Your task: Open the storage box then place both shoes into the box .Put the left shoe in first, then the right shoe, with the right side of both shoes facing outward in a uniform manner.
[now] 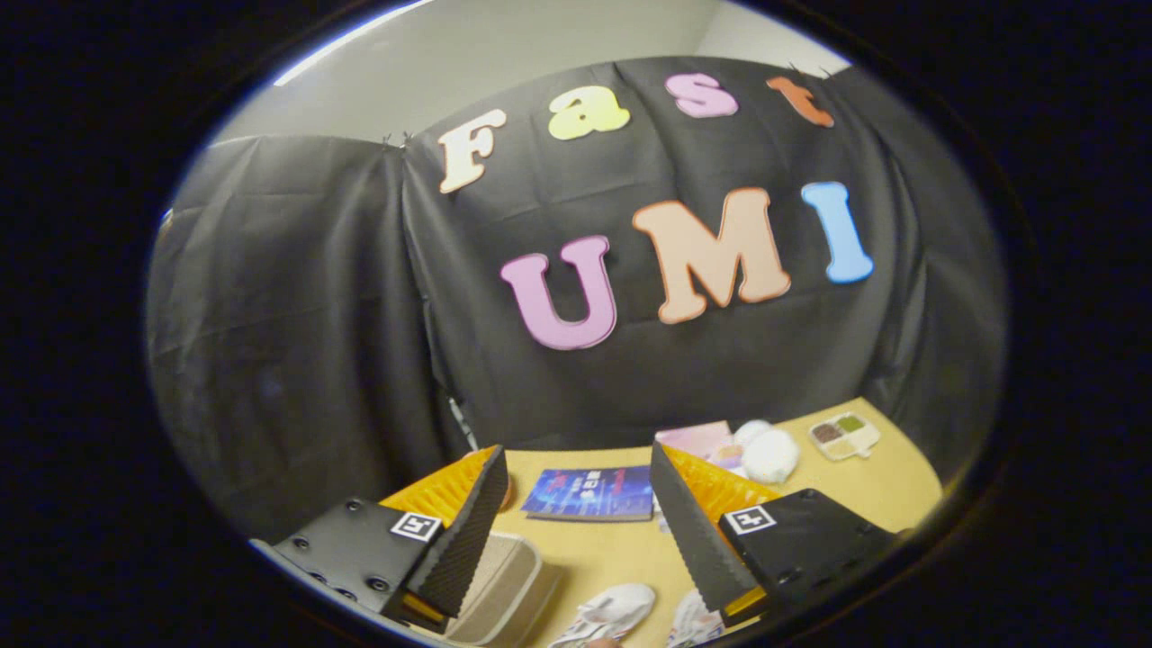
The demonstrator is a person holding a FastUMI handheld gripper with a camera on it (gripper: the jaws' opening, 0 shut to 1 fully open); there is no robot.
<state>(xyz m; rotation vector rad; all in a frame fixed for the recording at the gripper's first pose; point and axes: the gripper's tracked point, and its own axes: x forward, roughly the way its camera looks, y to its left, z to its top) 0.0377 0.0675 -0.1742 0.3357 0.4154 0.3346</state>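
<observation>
Gripper (576,531): held wide apart — nothing clasped.
Shoes: one white shoe (612,612) seen between the fingers (another (693,621) by the right finger).
Storage box (504,576): beside the left finger.

The tan desk (594,553) carries a beige storage box (508,580) under the tool's left finger and two white shoes (612,612) between the fingers, close in. Beyond them lie a blue book (589,493), a pink booklet (693,438), a white fluffy ball (768,454) and a small compartment tray (843,436).
</observation>
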